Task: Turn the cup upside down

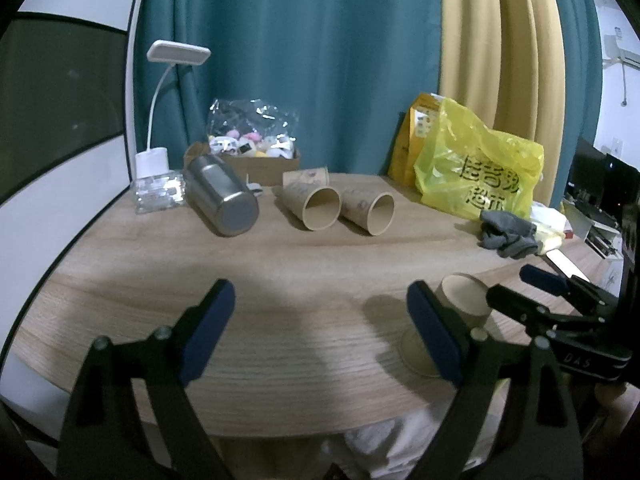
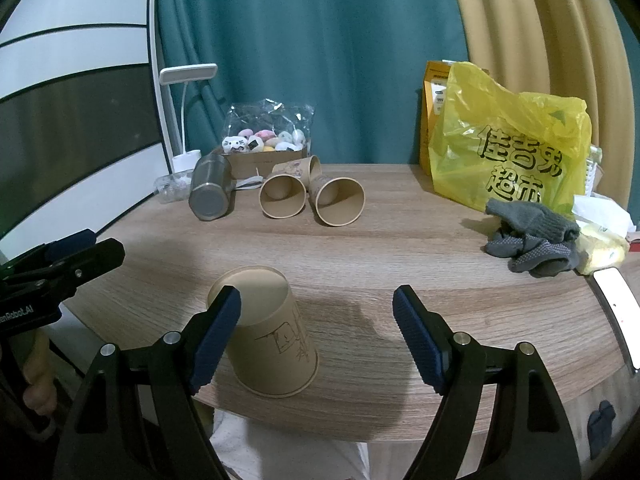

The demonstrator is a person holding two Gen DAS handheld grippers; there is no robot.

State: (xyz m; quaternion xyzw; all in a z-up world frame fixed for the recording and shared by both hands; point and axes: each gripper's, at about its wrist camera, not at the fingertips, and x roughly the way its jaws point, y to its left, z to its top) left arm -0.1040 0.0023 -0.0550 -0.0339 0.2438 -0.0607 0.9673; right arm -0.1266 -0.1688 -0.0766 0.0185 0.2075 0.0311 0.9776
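Right claw (image 2: 316,312) wide, gripping nothing: black plastic arms, ribbed navy pads (image 2: 218,334), angled down over the near table edge. Cup (image 2: 268,332) is brown paper, tapered, with a pen doodle on its wall; it stands mouth-down, base up, on the table (image 2: 400,240), just at my right claw's left pad, partly behind it, can't tell if they touch. Left claw (image 1: 320,320) also wide and empty, same build, low over the near edge; in the left wrist view the cup (image 1: 464,300) sits just beyond its right pad, and the right claw's tips (image 1: 540,280) show past it. Table is light woodgrain laminate with a rounded front. At the back: two paper cups (image 2: 312,198) on their sides, mouths toward me, side by side, a third lying behind them. Left of those, a brushed steel tumbler (image 2: 210,192) on its side, base toward me. Behind it a white gooseneck lamp (image 2: 188,76) and a cardboard box (image 2: 264,158) of small plush toys under a crinkly clear bag. Right side: glossy yellow plastic bag (image 2: 508,136) with black print, an orange pack behind it, and a gray knit glove (image 2: 532,236), dotted palm, crumpled near the right edge. Teal and mustard curtains hang behind. All of the back clutter is well apart from both claws.
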